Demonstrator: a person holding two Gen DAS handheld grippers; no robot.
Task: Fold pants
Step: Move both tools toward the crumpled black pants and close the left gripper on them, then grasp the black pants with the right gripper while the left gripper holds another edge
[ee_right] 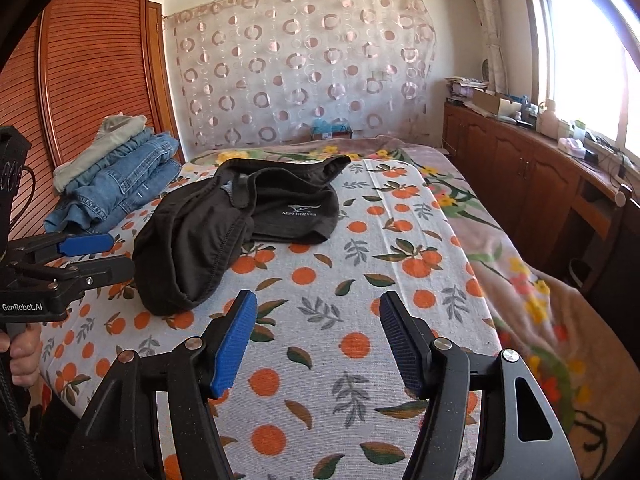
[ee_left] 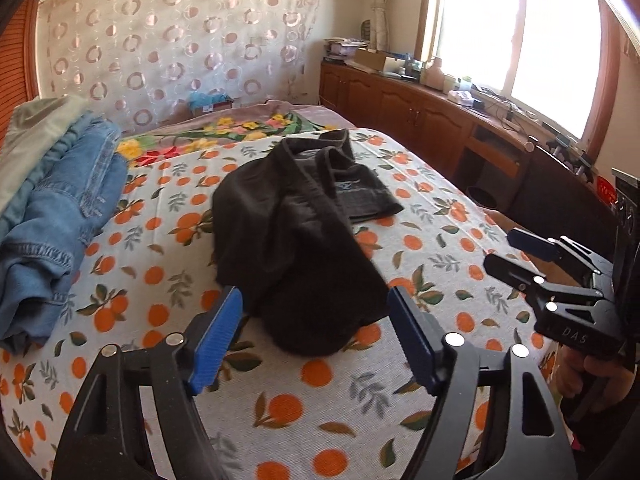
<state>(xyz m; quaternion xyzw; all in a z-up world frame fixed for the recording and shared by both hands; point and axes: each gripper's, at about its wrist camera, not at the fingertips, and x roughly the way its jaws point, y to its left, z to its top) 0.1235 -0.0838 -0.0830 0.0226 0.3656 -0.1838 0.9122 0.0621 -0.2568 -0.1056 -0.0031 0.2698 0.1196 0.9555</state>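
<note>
A crumpled pair of dark brown-black pants (ee_left: pixel 288 232) lies on the orange-print bed sheet (ee_left: pixel 320 400). It also shows in the right wrist view (ee_right: pixel 224 220) with a small white logo on it. My left gripper (ee_left: pixel 314 320) is open and empty, its fingers either side of the pants' near end, just above the sheet. My right gripper (ee_right: pixel 318 328) is open and empty over bare sheet (ee_right: pixel 360 280), to the right of the pants. The right gripper also shows at the right edge of the left view (ee_left: pixel 504 250), and the left gripper at the left edge of the right view (ee_right: pixel 116 256).
A stack of folded blue jeans (ee_left: pixel 52 216) with a pale garment on top sits on the bed at the left, also in the right view (ee_right: pixel 120 184). A floral blanket (ee_right: pixel 520 264) covers the bed's right side. Wooden cabinets (ee_left: pixel 420 108) with clutter run under the window.
</note>
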